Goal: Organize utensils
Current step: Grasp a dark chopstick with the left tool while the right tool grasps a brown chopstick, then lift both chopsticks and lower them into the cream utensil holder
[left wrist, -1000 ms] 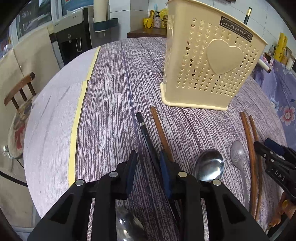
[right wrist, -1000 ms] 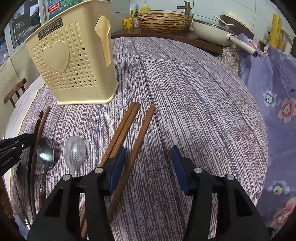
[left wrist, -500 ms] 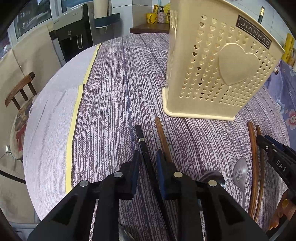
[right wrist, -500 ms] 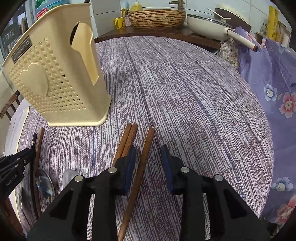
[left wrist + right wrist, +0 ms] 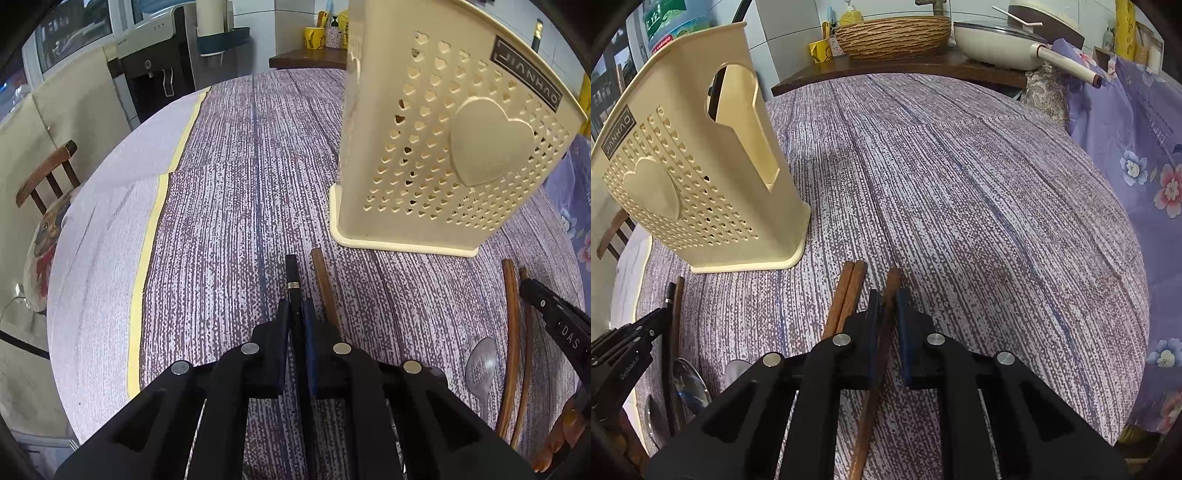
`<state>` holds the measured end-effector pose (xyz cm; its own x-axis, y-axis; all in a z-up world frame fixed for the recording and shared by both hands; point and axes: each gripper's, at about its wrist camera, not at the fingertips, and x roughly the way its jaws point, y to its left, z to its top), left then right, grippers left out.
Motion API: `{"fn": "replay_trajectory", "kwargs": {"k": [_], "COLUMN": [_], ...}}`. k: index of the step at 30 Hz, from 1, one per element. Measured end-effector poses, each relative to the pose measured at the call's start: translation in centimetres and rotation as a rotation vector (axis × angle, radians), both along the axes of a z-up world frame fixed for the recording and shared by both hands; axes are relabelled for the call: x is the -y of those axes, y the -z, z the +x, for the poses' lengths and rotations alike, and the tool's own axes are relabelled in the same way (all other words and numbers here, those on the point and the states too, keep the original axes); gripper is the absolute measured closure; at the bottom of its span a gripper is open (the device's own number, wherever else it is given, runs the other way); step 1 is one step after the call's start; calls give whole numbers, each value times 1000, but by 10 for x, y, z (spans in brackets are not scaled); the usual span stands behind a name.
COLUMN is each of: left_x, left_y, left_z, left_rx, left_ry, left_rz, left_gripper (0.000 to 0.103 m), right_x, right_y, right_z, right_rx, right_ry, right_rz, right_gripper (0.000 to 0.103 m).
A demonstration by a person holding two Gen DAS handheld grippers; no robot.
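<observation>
Left wrist view: the left hand-held gripper [image 5: 295, 314] is closed on a black chopstick with a thin metal band [image 5: 292, 275], whose tip pokes out ahead of the blue pads. A brown wooden chopstick [image 5: 322, 282] lies just beside it on the round worktop covered in a purple streaked cloth [image 5: 229, 206]. Ahead and to the right stands the cream perforated plastic utensil holder with a raised heart [image 5: 443, 147], upright on the cloth. Toward the worktop's right edge lie two more brown wooden chopsticks [image 5: 511, 332] and a translucent plastic spoon [image 5: 480, 363], with the right hand-held gripper [image 5: 546, 306] beside them.

Right wrist view: the right hand-held gripper [image 5: 886, 310] grips a single brown wooden chopstick [image 5: 891, 284] between its pads. A pair of brown wooden chopsticks [image 5: 849, 288] lies touching side by side, just left of it. The utensil holder [image 5: 690, 184] stands toward the worktop's left edge. Near that edge lie the black chopstick [image 5: 669, 291], a shiny metal spoon [image 5: 689, 384] and the left hand-held gripper [image 5: 631, 332].
</observation>
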<state>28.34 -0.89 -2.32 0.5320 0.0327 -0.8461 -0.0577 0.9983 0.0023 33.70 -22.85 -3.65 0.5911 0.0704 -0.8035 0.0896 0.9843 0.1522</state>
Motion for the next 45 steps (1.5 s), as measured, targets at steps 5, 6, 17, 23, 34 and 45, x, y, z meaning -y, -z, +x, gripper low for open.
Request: {"fn": "replay_trajectory", "kwargs": {"k": [5, 6, 17, 23, 34, 45], "left_x": [-4, -5, -12, -10, -12, -24], "left_y": [-1, -1, -39, -69, -117, -148], "left_z": [3, 3, -11, -27, -50, -66], "left_rx": [4, 6, 135, 225, 367, 457], "left_ry": [-18, -21, -8, 26, 110, 129], "left_rz": [-53, -67, -148, -159, -166, -148], "left_gripper": [95, 95, 95, 95, 95, 95], "right_x": [2, 3, 16, 19, 28, 34], "right_y": [0, -1, -43, -80, -146, -186], "right_z": [-1, -2, -15, -32, -69, -99], "right_rx": [10, 16, 146, 243, 399, 474], "right_ry": [-7, -6, -35, -76, -146, -226], "right_rz": [39, 44, 173, 192, 184, 166], "right_gripper": [94, 94, 95, 95, 95, 95]}}
